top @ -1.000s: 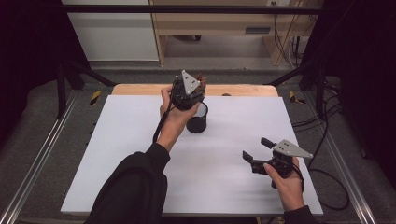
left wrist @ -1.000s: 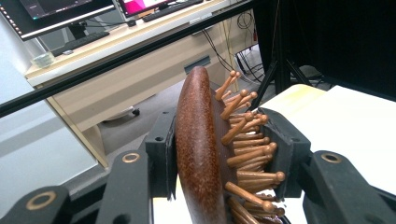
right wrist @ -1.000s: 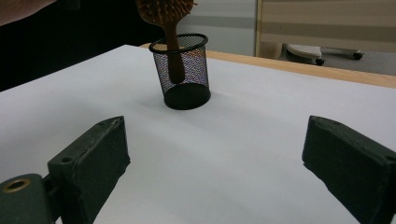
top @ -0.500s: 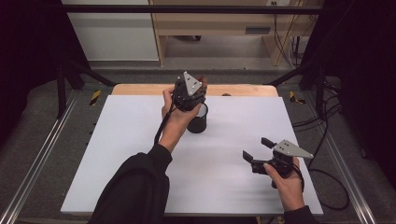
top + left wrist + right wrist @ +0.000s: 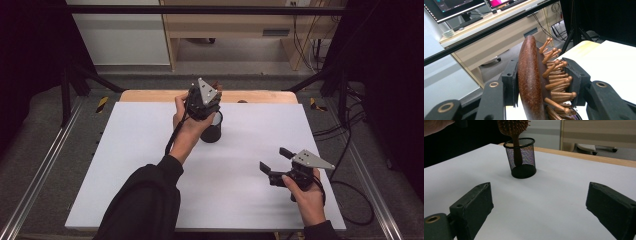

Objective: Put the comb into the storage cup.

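Hands come up from the bottom of the high view. The left gripper (image 5: 204, 102) is in the upper middle of the picture, right above a black mesh cup (image 5: 212, 131) that stands on the white table (image 5: 130, 165). A bit of brown wooden hairbrush (image 5: 216, 86) peeks out past the gripper's top. The right gripper (image 5: 274, 161) is in the lower right of the picture, well apart from the cup. Its two jaws are spread apart and nothing is between them.

Next comes the left gripper view. The hairbrush (image 5: 530, 82) stands in the middle of the picture, from the bottom up to the middle. The left gripper (image 5: 541, 80) squeezes it tight. One jaw presses on the smooth brown back. The other jaw presses on the little wooden pins with round tips. A desk with screens is in the upper left.

Last comes the right gripper view. The right gripper (image 5: 539, 205) has its two black jaws at the bottom corners, far apart, with bare white table (image 5: 564, 182) between them. The mesh cup (image 5: 522, 157) stands upright in the upper middle. The hairbrush (image 5: 514, 135) has its handle down inside the cup, and its head with the pins sticks out over the rim at the top edge.
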Demonstrator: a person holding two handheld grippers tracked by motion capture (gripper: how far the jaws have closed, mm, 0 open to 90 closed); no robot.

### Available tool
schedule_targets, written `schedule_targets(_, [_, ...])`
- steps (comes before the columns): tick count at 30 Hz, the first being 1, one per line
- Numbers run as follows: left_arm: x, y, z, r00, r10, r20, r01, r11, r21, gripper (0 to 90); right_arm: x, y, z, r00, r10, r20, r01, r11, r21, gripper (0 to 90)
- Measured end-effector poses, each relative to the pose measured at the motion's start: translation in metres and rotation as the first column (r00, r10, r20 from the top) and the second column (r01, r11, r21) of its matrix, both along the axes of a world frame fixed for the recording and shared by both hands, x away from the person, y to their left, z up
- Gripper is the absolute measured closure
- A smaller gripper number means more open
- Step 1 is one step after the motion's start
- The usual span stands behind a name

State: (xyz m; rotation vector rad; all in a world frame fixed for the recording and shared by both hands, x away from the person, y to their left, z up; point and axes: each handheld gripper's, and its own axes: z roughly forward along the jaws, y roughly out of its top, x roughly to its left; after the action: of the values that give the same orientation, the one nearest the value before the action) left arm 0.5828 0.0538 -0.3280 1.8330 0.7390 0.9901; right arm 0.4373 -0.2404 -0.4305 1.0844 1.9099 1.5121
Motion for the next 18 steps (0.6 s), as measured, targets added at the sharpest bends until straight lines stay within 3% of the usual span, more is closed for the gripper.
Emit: schedule_targets(18, [-0.0015, -0.0042, -0.0018, 1.0, -0.007, -0.004, 0.007, 1.0, -0.003, 51.5, 0.0001, -0.0005, 0.0, 1.0, -0.003, 0.0, 0.003, 1.0, 0.001, 7.5])
